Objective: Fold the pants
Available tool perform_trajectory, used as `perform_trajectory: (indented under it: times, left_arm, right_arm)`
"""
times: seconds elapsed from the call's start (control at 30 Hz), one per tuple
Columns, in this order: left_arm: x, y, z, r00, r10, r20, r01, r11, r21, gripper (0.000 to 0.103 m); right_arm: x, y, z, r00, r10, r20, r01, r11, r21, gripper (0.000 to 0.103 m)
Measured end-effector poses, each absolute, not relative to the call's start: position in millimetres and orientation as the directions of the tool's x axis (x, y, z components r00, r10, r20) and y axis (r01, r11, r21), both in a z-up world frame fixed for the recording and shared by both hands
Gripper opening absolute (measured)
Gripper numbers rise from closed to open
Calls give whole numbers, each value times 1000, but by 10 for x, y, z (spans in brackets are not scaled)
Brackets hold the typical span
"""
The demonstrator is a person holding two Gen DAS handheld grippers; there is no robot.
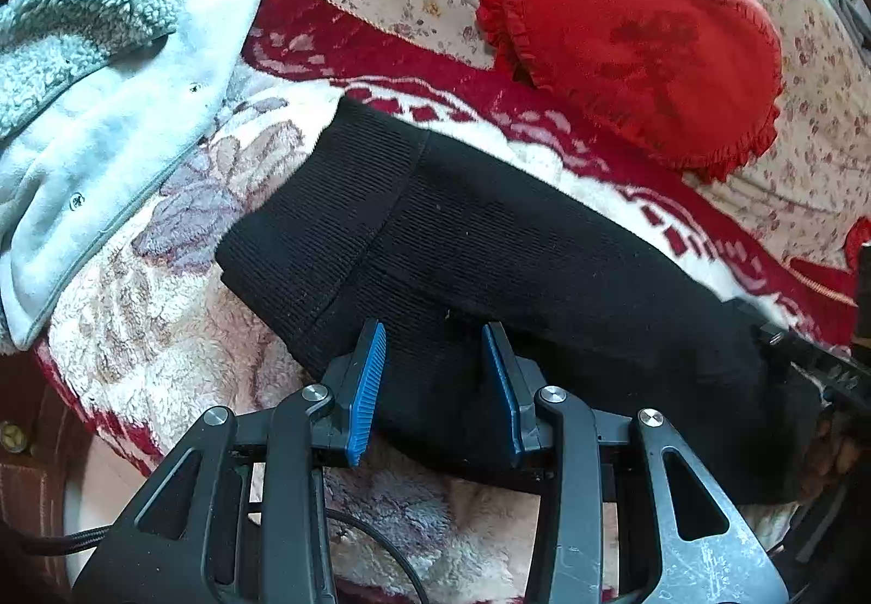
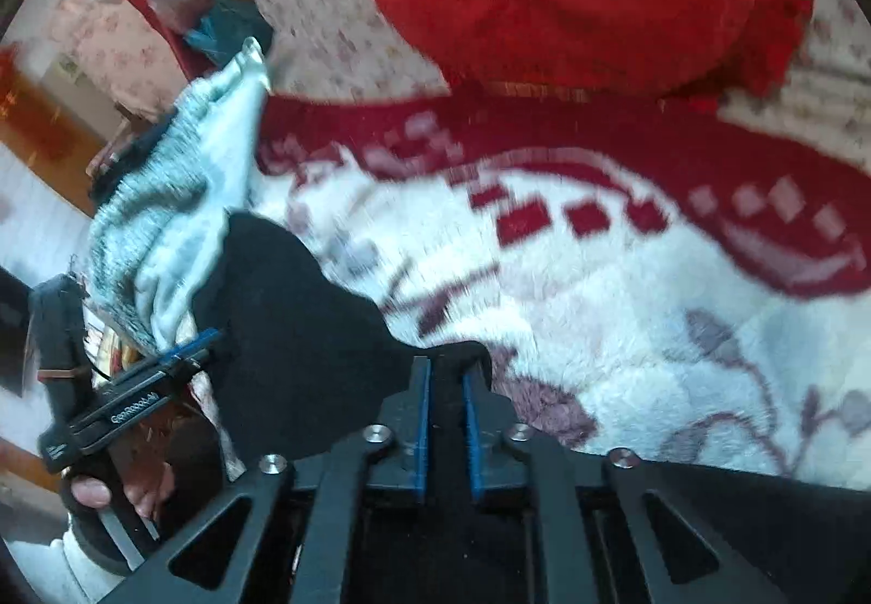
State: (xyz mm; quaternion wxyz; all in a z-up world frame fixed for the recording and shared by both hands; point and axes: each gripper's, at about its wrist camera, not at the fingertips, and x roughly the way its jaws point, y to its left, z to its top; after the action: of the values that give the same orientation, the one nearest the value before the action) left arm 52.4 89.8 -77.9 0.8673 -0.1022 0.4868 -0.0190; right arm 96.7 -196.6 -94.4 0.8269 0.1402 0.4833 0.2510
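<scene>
Two grippers work the black pants (image 1: 490, 245) lying on the fleece blanket (image 1: 163, 321). Right gripper (image 2: 446, 386) is clamped on a fabric edge; left gripper (image 1: 434, 348) stands apart, straddling the cloth. Step in hand: gripping for a fold. Next, the left likely needs to close before lifting.

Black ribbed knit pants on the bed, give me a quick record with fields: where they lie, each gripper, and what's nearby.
pants: black ribbed knit pants on red-and-white plush blanket
left gripper: jaws apart, astride the pants' near edge
right gripper: pinching black fabric
nearby: red ruffled heart cushion; pale blue fleece-lined jacket
</scene>
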Motion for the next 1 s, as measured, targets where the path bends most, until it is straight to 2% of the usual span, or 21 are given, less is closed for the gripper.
perform_trajectory:
  times: [0.07, 0.13, 0.3, 0.4, 0.5, 0.7, 0.83, 0.93, 1.0]
  left_arm:
    - [540, 939, -706, 547, -117, -829, -82, 978, -192, 36]
    - [566, 957, -690, 557, -103, -824, -93, 978, -186, 36]
    - [587, 876, -859, 539, -58, -840, -95, 987, -129, 36]
    - [600, 840, -815, 532, -38, -846, -80, 992, -95, 36]
    - [606, 881, -768, 530, -61, -846, -88, 988, -126, 36]
    - [606, 741, -638, 561, -80, -824, -66, 988, -141, 36]
    - [680, 641, -773, 520, -72, -851, -55, 992, -118, 36]
    - [668, 616, -828, 521, -62, -851, -50, 993, -103, 36]
    - [657, 606, -812, 516, -54, -855, -44, 995, -90, 36]
  right_arm:
    - [922, -2084, -723, 481, 554, -679, -288, 832, 474, 7]
    - [915, -2098, -536, 530, 519, -671, -309, 855, 417, 7]
    - [1068, -1954, -714, 566, 381, -731, -284, 922, 261, 7]
    - [1219, -2126, -958, 541, 370, -755, -176, 928, 329, 7]
    - [1103, -2405, -749, 608, 322, -725, -122, 941, 315, 9]
    - [659, -2388, -401, 605, 384, -698, -230, 923, 309, 11]
    - [471, -2191, -583, 544, 436, -716, -293, 899, 325, 13]
    - [446, -2169, -919, 520, 356, -777, -257, 932, 255, 14]
    - [426, -2293, -1041, 529, 328, -782, -232, 943, 239, 14]
